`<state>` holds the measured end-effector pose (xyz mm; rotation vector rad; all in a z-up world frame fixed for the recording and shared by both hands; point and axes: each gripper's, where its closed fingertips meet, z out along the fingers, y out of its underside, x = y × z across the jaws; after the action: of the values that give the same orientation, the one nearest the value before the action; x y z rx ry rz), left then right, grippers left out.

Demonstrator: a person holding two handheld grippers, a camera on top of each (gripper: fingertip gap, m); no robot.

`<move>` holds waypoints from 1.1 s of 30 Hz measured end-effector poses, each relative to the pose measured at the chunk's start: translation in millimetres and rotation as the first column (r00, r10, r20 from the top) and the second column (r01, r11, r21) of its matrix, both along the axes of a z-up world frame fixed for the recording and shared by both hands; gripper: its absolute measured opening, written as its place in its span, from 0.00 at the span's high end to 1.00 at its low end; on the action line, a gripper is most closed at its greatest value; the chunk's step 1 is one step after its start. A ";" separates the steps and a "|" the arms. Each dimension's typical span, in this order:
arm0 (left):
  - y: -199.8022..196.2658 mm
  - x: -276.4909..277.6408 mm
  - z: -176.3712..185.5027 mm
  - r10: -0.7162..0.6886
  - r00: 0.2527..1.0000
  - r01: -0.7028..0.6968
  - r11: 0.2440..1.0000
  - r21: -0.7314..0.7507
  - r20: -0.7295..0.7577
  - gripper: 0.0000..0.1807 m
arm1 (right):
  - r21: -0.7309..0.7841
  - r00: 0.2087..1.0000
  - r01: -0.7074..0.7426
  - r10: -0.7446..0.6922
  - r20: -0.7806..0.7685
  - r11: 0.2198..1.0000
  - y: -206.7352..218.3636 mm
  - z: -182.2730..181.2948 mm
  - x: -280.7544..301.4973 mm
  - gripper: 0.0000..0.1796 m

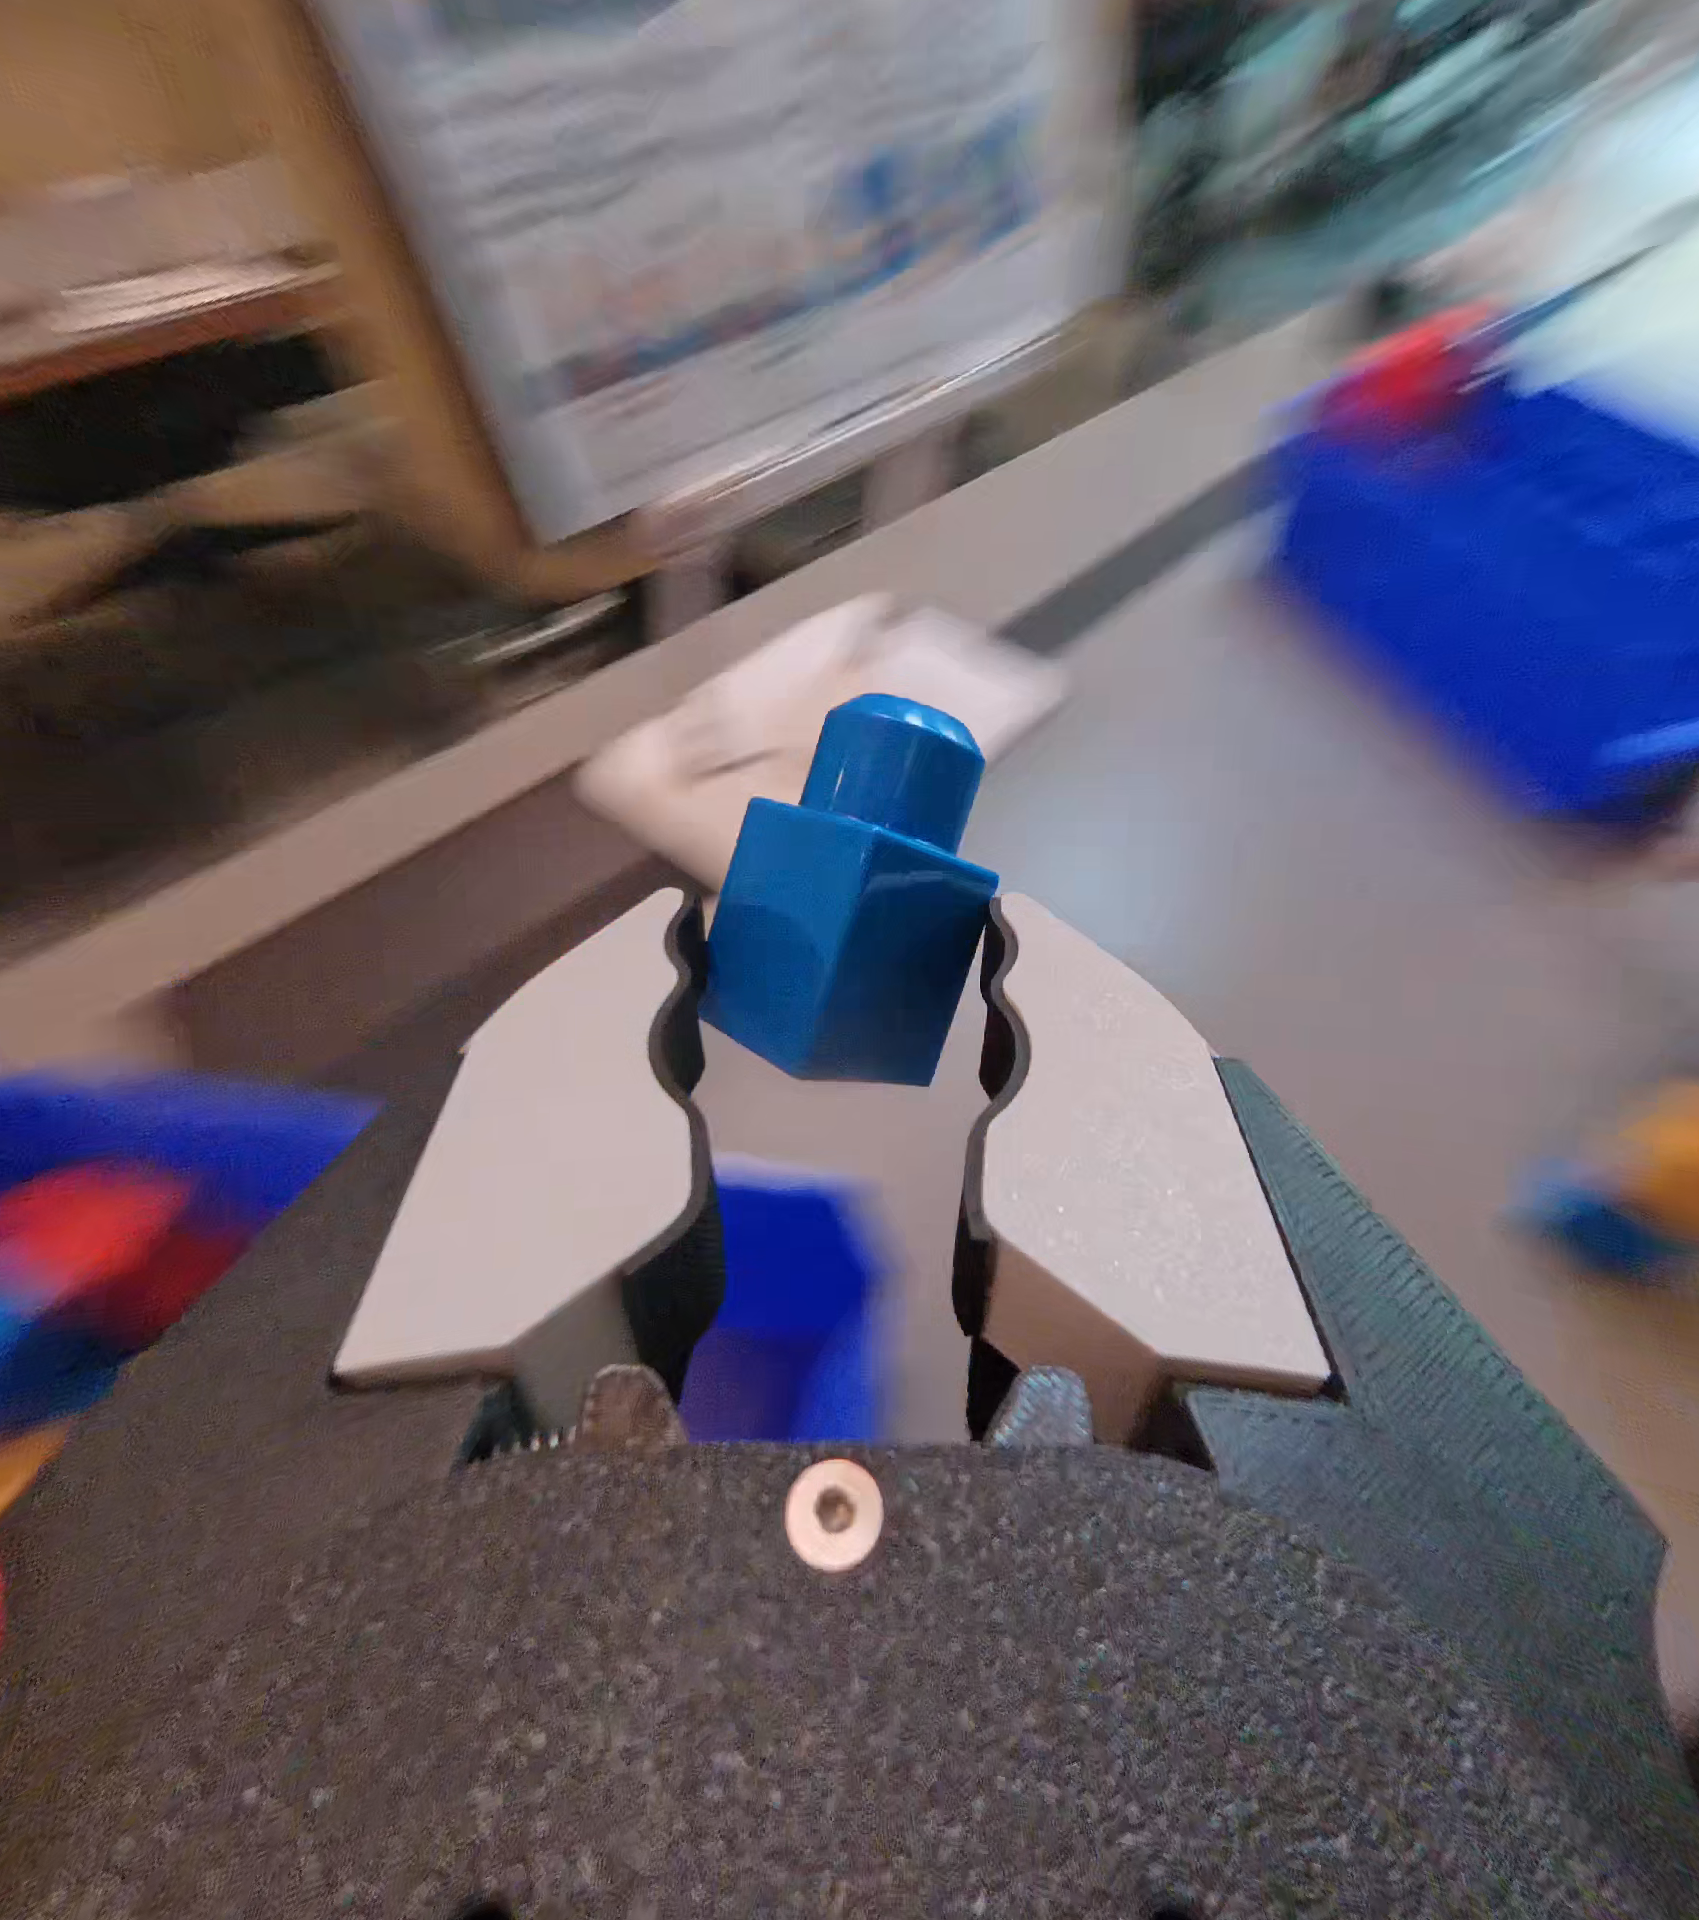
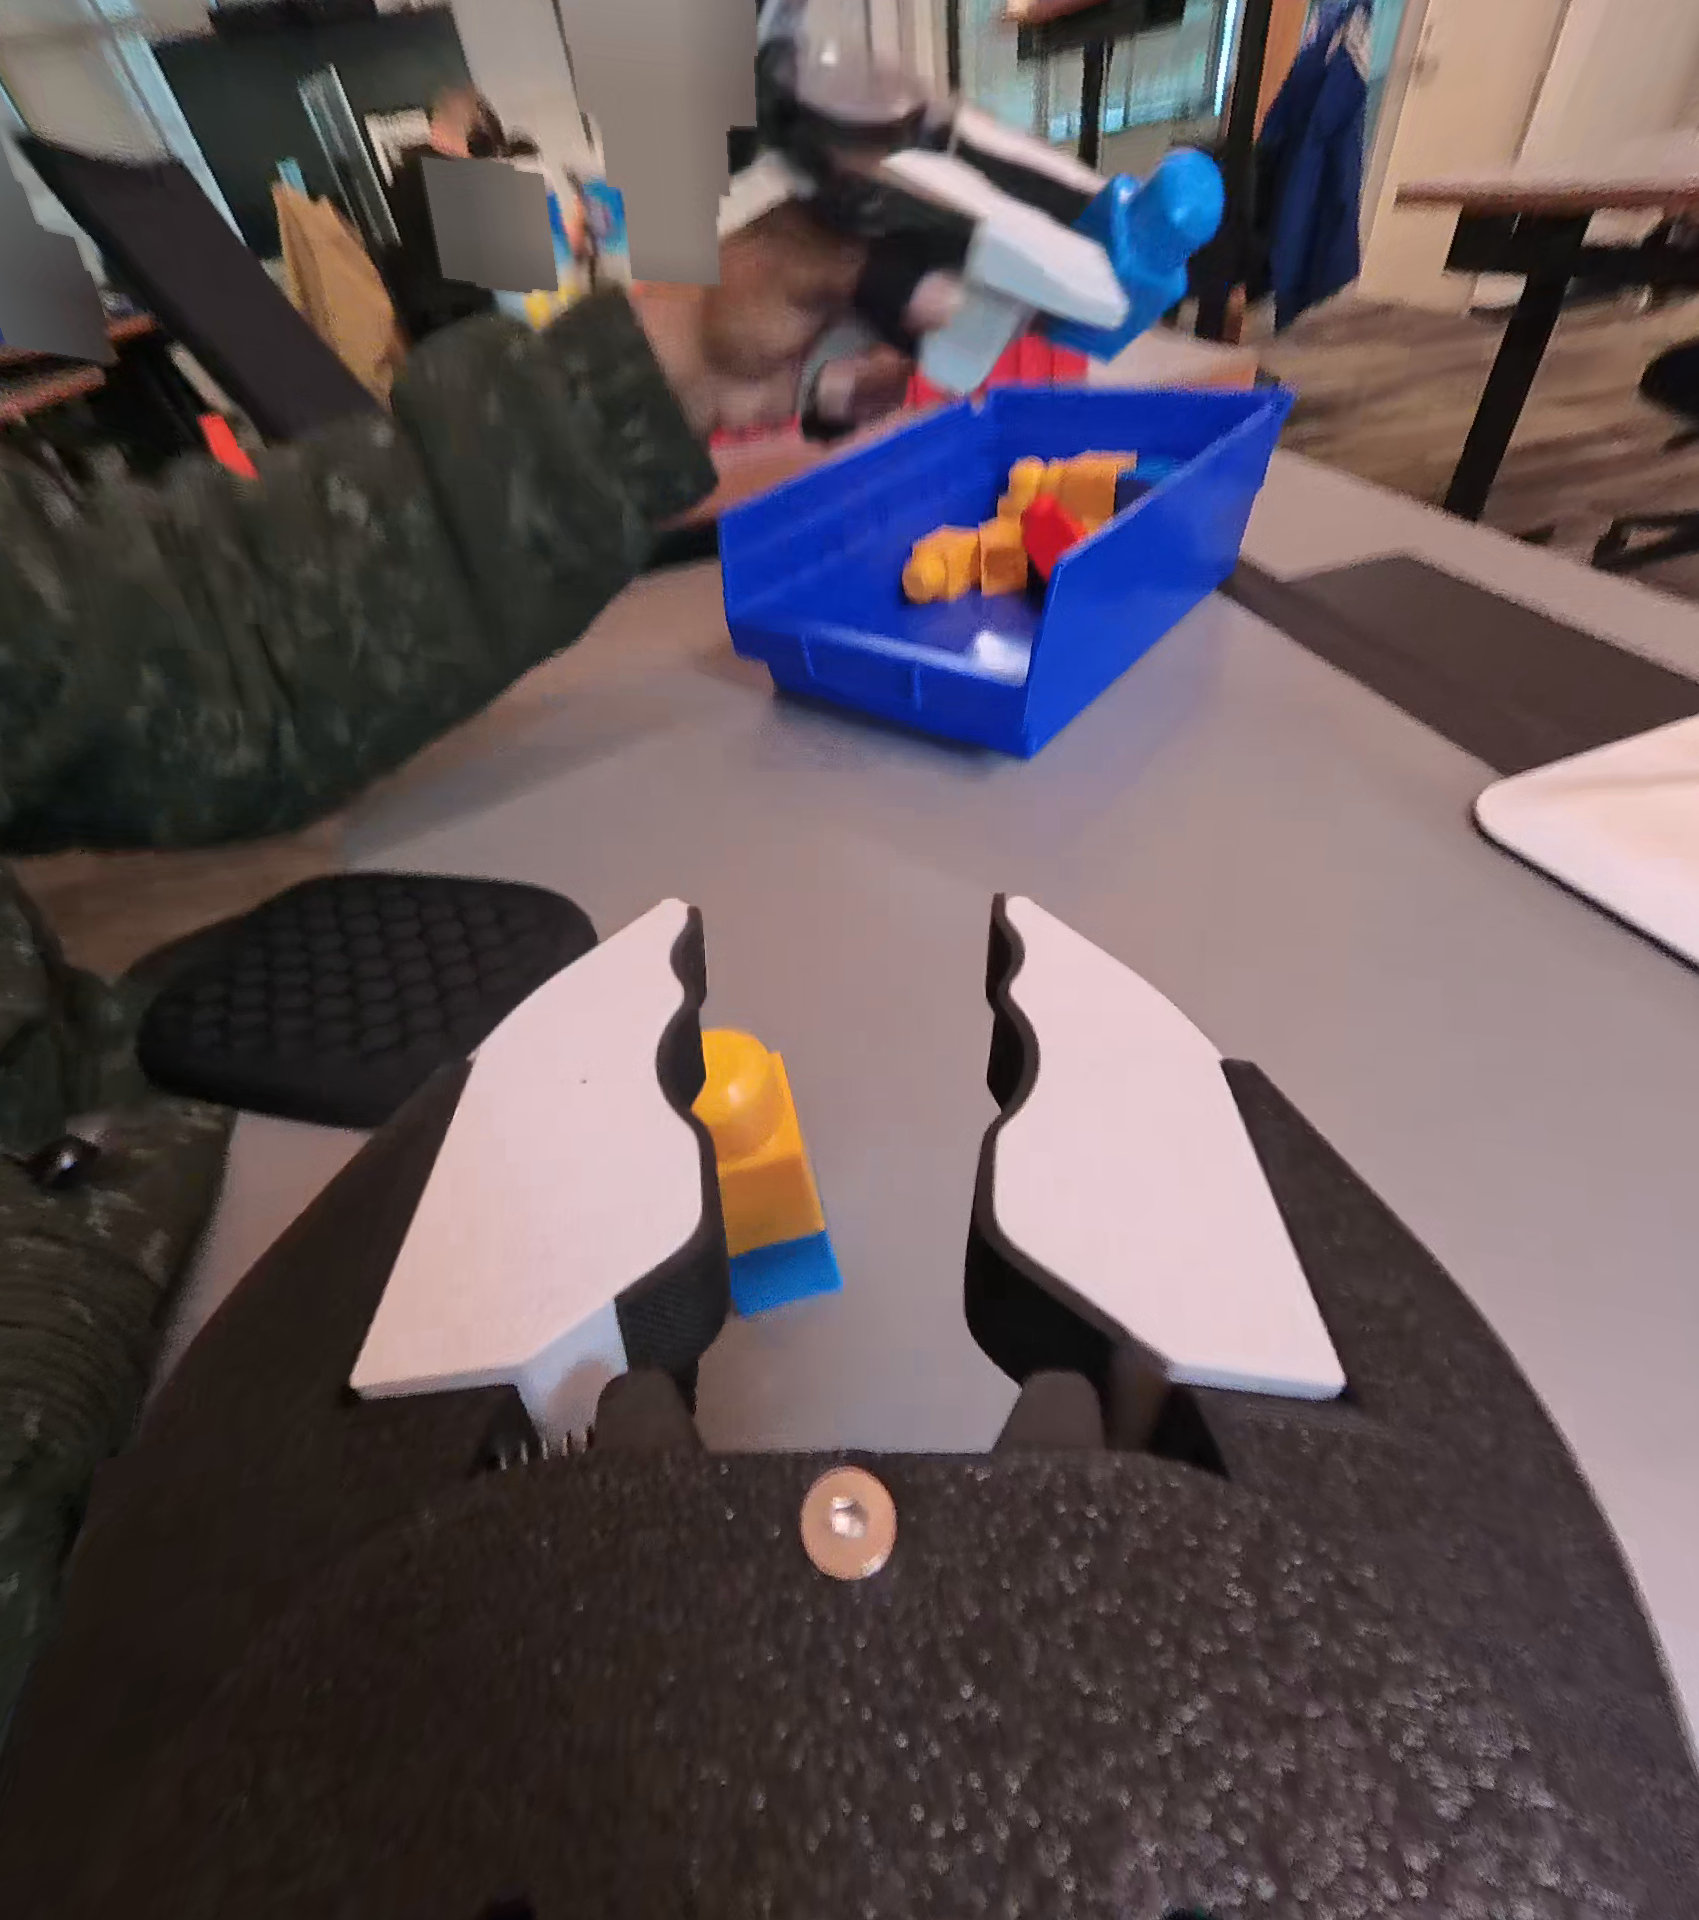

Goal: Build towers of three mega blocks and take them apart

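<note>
My left gripper (image 1: 840,914) is shut on a blue mega block (image 1: 850,925), held tilted in the air with its stud pointing away. The right wrist view shows the same gripper and block (image 2: 1151,244) above the blue bin (image 2: 1084,665). My right gripper (image 2: 845,935) is open and low over the grey table (image 2: 1240,987). Between its fingers, close to the left finger (image 2: 564,1143), stands a two-block stack: a yellow block (image 2: 757,1153) on a blue block (image 2: 788,1273). The fingers do not touch the stack's right side.
The blue bin holds several yellow blocks (image 2: 980,556) and a red block (image 2: 1053,535). A white pad (image 2: 1634,842) lies at the right. A black mesh pad (image 2: 357,987) and a person's dark green sleeve (image 2: 201,644) are at the left. The left wrist view is motion-blurred, with blue bins (image 1: 1572,613). The left gripper's tips are roughly 25 cm from the right gripper's.
</note>
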<state>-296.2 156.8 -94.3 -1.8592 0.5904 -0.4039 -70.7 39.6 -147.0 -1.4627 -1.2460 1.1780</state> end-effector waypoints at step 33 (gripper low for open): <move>-156.8 234.2 -166.0 -0.692 0.715 0.664 0.716 -0.213 -0.098 0.74 | 0.148 0.940 -0.149 0.093 0.328 0.978 -32.9 -29.3 -10.5 0.79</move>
<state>-62.0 0.1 -260.3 -1.7836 1.4224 -0.8015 -81.2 6.7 -176.3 -1.5038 -1.6382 0.9069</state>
